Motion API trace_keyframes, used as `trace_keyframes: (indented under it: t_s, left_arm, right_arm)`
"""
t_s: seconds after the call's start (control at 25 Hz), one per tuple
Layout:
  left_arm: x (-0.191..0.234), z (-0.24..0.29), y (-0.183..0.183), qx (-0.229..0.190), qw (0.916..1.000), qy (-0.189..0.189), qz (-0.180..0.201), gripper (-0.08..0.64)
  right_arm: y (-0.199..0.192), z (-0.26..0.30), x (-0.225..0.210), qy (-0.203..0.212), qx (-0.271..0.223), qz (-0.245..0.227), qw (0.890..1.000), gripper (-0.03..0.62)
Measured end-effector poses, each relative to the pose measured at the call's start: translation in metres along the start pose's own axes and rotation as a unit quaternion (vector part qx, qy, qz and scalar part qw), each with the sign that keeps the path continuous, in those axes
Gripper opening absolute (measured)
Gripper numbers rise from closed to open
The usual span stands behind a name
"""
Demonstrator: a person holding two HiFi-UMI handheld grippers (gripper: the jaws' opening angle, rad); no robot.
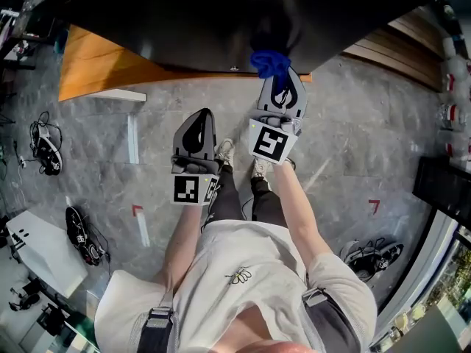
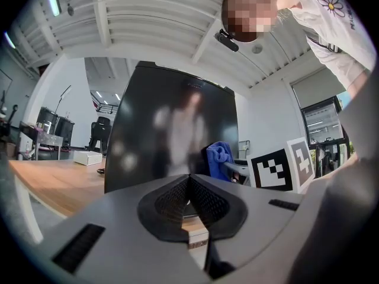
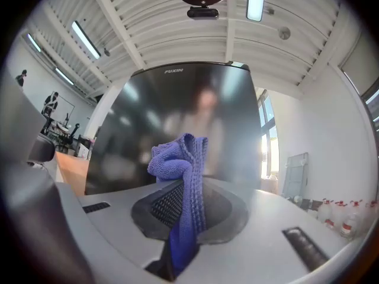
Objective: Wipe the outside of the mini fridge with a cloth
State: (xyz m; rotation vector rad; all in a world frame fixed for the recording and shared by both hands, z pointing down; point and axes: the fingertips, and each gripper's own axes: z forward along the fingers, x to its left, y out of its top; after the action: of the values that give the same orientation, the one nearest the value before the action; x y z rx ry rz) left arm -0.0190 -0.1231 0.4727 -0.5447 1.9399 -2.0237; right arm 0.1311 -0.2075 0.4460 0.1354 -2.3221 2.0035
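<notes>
The black mini fridge (image 1: 221,20) stands on a wooden platform ahead of me; its glossy door (image 3: 177,129) fills the right gripper view and also shows in the left gripper view (image 2: 172,129). My right gripper (image 1: 280,79) is shut on a blue cloth (image 1: 269,62), which bunches up past the jaw tips (image 3: 180,164) close to the fridge's front. The cloth (image 2: 220,155) also shows from the left gripper view. My left gripper (image 1: 196,129) hangs lower and to the left, shut, with nothing between its pads (image 2: 188,197).
A wooden platform (image 1: 96,68) carries the fridge above a grey stone floor (image 1: 353,138). Cables and gear (image 1: 44,149) lie on the floor at the left, more gear (image 1: 372,256) at the right. A white box (image 2: 87,157) rests on the platform.
</notes>
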Motion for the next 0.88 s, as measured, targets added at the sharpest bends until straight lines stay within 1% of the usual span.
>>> trace_keyframes:
  t_s: [0.12,0.28,0.52,0.68,0.88]
  left_arm:
    - [-0.019,0.005,-0.002,0.001,1.0000,-0.007,0.000,0.005]
    - [-0.033,0.012,-0.002,0.002,0.9999,-0.010,0.004,0.005]
    - [-0.041,0.015,-0.005,0.001,1.0000,-0.003,0.008,0.005]
    - [-0.040,0.014,-0.006,0.001,0.9999,0.011,0.008,0.005]
    - [-0.041,0.004,-0.018,0.005,0.9997,0.020,0.010,0.005]
  right_arm:
    - [-0.006,-0.004,-0.032,-0.014,0.006,-0.017,1.000,0.063]
    - [-0.009,-0.004,-0.059,-0.019,0.008,-0.048,0.999,0.061]
    - [-0.017,-0.004,-0.086,-0.036,0.013,-0.043,0.998,0.061]
    - [-0.027,-0.006,-0.104,-0.041,0.047,-0.065,0.996,0.063]
    - [-0.036,-0.012,-0.109,-0.045,0.037,-0.058,0.997,0.063]
